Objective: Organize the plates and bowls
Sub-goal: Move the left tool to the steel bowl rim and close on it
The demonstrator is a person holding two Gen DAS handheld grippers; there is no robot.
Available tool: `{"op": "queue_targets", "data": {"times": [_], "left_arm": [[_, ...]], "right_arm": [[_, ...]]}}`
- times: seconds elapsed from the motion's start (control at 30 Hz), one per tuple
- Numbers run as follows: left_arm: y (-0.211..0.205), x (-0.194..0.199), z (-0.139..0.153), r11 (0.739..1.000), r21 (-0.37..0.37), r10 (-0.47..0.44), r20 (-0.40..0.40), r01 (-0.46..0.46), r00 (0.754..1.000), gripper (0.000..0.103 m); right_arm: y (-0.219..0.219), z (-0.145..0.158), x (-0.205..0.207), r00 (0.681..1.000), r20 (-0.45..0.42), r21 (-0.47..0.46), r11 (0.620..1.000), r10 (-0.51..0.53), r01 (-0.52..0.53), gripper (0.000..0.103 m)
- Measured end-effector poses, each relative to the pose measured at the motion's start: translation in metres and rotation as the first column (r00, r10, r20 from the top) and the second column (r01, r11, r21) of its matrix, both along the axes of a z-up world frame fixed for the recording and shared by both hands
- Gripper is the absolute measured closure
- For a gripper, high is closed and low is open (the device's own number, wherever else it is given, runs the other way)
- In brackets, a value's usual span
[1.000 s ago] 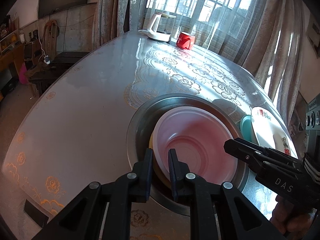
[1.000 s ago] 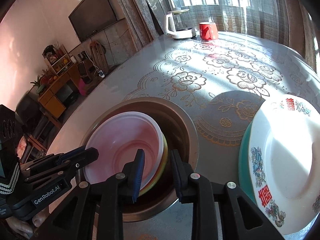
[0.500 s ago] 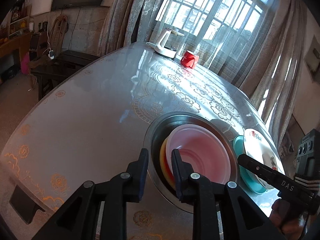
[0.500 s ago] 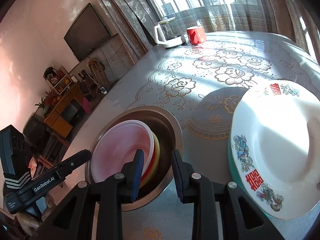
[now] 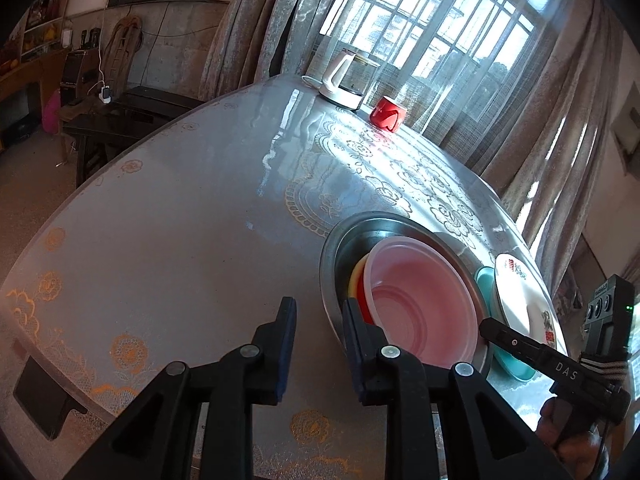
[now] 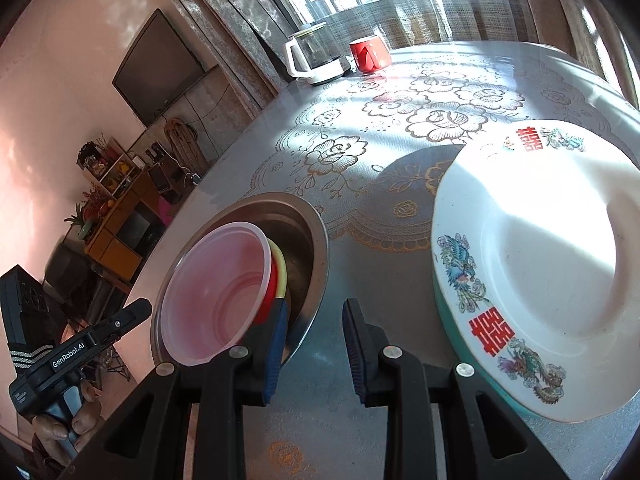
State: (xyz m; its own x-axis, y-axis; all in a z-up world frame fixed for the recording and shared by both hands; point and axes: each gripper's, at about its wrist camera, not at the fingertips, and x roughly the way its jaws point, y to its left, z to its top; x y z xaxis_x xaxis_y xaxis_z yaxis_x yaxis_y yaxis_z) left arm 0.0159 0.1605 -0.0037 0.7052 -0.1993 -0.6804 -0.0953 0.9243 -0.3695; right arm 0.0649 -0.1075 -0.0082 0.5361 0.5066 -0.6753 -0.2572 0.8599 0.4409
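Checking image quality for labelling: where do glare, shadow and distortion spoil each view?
Left wrist view: window blown out, glare streak on table, edges bowed. Right wrist view: sunlit white plate overexposed, casting a dark shadow behind; pink tint on wall.

The pink bowl (image 6: 218, 292) is hiding most of the red bowl (image 6: 271, 288) and yellow bowl (image 6: 282, 270) nested beneath. The white plate (image 6: 536, 264) is covering nearly all the teal plate (image 5: 510, 364), and the right view's edge is cropping its rim.
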Motion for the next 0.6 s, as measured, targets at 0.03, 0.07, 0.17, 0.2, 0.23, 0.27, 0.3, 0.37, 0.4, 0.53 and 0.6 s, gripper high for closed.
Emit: {"op": "queue_targets", "data": {"times": [0.03,0.07,0.17,0.2,0.23,0.27,0.3,0.37,0.4,0.53,0.6], "left_arm": [[-0.002,0.001,0.000,1.000,0.009,-0.005,0.000,0.005,1.000,0.079],[-0.004,0.003,-0.001,1.000,0.019,-0.008,-0.005,0.008,1.000,0.079],[-0.007,0.008,-0.003,1.000,0.024,-0.013,-0.012,0.013,1.000,0.079],[-0.008,0.009,-0.004,0.999,0.030,-0.016,-0.015,0.017,1.000,0.080],[-0.009,0.011,-0.005,0.999,0.036,-0.021,-0.016,0.022,1.000,0.081],[-0.011,0.013,-0.006,0.999,0.042,-0.027,-0.018,0.028,0.999,0.082],[-0.012,0.014,-0.007,0.998,0.043,-0.034,-0.017,0.035,0.999,0.084],[-0.012,0.016,-0.010,0.998,0.037,-0.045,-0.008,0.046,0.999,0.086],[-0.012,0.017,-0.011,0.999,0.030,-0.045,-0.003,0.045,0.999,0.086],[-0.008,0.017,-0.015,0.999,0.012,-0.045,0.015,0.045,0.999,0.086],[-0.010,0.018,-0.015,0.999,0.028,-0.045,0.023,0.045,0.999,0.086]], "right_arm": [[0.000,0.000,0.000,1.000,0.000,-0.001,1.000,0.003,-0.003,0.075],[0.001,-0.001,0.000,1.000,-0.001,-0.003,1.000,0.006,-0.006,0.075],[0.003,-0.003,0.000,1.000,-0.003,-0.007,1.000,0.014,-0.014,0.075],[0.005,-0.003,0.002,1.000,-0.005,-0.008,1.000,0.016,-0.017,0.075],[0.006,-0.003,0.002,1.000,-0.004,-0.012,1.000,0.020,-0.020,0.075],[0.007,-0.003,0.002,1.000,-0.002,-0.019,1.000,0.025,-0.025,0.075],[0.009,-0.003,0.003,1.000,0.001,-0.025,0.999,0.030,-0.030,0.075],[0.012,-0.004,0.002,0.999,0.006,-0.040,0.998,0.040,-0.040,0.075],[0.013,-0.004,0.002,0.999,0.008,-0.044,0.998,0.044,-0.044,0.075],[0.015,-0.006,0.003,0.999,0.006,-0.043,0.998,0.054,-0.054,0.076],[0.015,-0.006,0.004,0.998,0.010,-0.047,0.997,0.056,-0.055,0.078]]}}
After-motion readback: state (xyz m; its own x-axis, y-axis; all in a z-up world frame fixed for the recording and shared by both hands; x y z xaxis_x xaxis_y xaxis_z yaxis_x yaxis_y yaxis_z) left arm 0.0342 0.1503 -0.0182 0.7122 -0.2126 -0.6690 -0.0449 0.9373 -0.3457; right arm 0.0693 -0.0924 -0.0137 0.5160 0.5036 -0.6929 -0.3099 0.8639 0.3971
